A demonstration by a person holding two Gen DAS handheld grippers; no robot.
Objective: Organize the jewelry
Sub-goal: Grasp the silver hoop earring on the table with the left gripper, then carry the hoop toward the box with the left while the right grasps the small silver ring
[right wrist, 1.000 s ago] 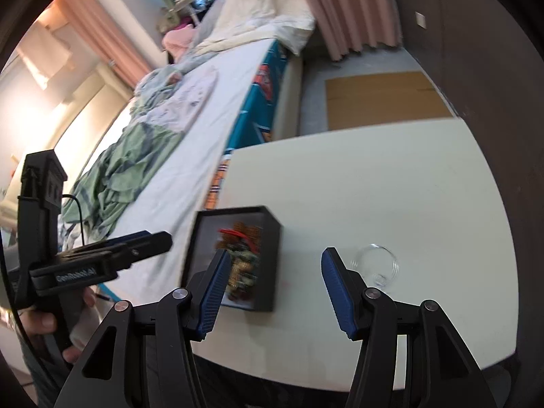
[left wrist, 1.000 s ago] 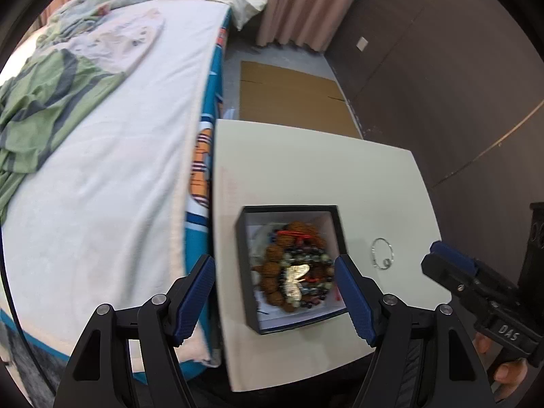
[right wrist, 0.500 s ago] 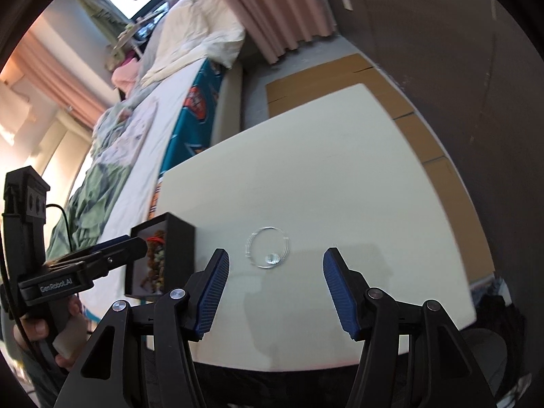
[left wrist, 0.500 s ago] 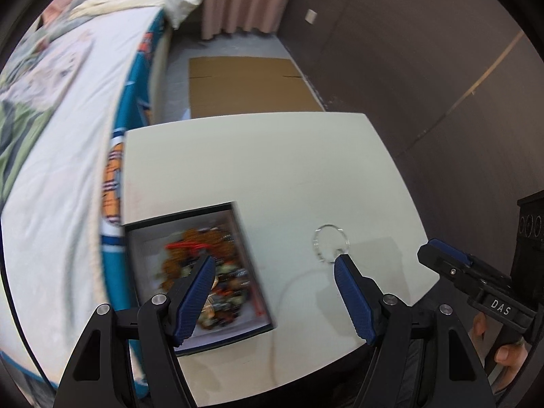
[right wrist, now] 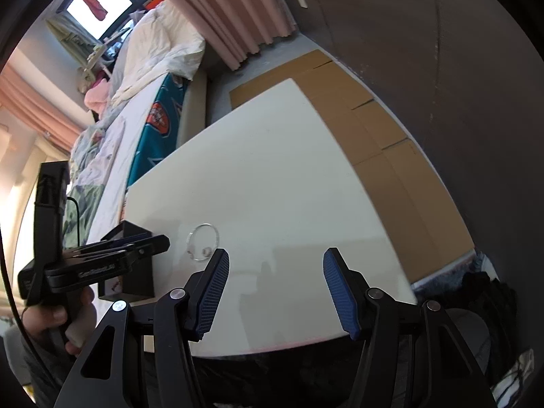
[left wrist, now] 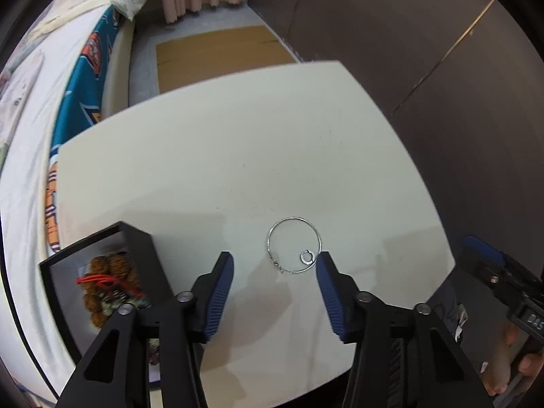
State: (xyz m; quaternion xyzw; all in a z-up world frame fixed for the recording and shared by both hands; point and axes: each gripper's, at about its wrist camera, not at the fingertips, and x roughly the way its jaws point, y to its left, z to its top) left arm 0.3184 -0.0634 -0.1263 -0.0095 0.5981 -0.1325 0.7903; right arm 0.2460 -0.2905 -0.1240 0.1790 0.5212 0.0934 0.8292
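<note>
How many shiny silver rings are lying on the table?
2: a big thin hoop on the white table, and a tiny ring lying inside it, near its edge. The box may hide more.

The left fingers [left wrist: 217, 292] are hiding the box's [left wrist: 142, 248] four o'clock corner; the beads [left wrist: 108, 285] inside are blurring together.

bed [left wrist: 23, 156] beside table [left wrist: 238, 156] | cardboard [left wrist: 217, 51] on floor | pink curtain [right wrist: 238, 17]
</note>
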